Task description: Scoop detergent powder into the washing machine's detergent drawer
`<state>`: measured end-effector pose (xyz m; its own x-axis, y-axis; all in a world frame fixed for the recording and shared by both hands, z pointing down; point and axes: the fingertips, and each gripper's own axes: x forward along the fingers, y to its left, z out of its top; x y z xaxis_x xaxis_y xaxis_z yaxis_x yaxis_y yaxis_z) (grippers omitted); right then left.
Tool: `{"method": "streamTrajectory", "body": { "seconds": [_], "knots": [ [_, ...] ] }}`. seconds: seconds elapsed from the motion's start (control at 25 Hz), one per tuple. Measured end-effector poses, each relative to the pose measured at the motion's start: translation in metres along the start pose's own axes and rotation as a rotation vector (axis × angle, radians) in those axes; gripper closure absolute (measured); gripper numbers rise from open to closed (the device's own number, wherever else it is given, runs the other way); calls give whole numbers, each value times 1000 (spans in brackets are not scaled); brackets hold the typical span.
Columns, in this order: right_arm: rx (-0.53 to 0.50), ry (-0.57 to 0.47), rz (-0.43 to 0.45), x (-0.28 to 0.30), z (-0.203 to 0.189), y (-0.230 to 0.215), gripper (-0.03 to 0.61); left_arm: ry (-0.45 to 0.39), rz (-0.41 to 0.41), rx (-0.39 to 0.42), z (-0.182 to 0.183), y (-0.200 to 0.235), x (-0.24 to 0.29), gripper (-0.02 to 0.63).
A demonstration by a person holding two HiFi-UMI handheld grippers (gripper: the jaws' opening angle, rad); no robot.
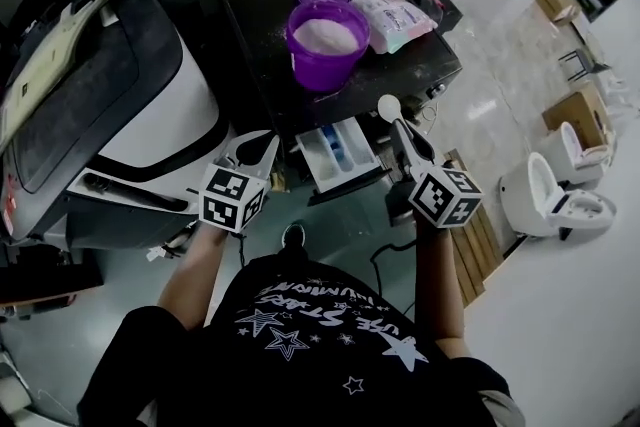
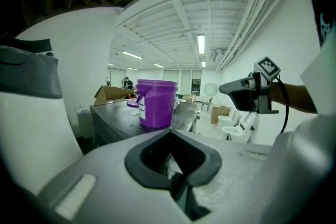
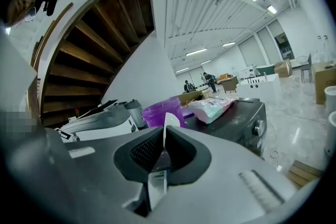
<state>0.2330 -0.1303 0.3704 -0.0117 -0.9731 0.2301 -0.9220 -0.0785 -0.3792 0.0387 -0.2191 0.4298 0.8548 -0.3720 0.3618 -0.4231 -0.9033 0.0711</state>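
Head view: purple bucket [image 1: 327, 40], powder bag [image 1: 400, 18] beyond right tool's [image 1: 402, 133] scoop [image 1: 389, 106]

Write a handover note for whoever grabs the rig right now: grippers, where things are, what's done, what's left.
Left gripper: shut, nothing in it, beside the open drawer.
Right gripper: shut on the white spoon, bowl end up, between bucket and drawer.
Purple bucket stands open on the washing machine, with powder in it; detergent bag lies beside it.
Done: drawer out, bucket open, spoon in grip.
Can't tell whether the spoon is loaded or the drawer has powder yet.
Left: probably scoop from the bucket and tip into the drawer.
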Motion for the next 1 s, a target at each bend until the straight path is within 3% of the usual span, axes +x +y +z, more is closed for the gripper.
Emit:
{"method": "streamTrajectory", "body": {
  "seconds": [0.36,0.56,1.0],
  "knots": [
    [-126,-42,90,64,80,3,540,-30,21,-5,31,47,40,614],
    [-273,86,167,104,97,13,540,-28,56,-14,37,62,49,614],
    [-694,427,458,167,90,34,540,-5,204,-87,38,76,51,614]
  ]
}}
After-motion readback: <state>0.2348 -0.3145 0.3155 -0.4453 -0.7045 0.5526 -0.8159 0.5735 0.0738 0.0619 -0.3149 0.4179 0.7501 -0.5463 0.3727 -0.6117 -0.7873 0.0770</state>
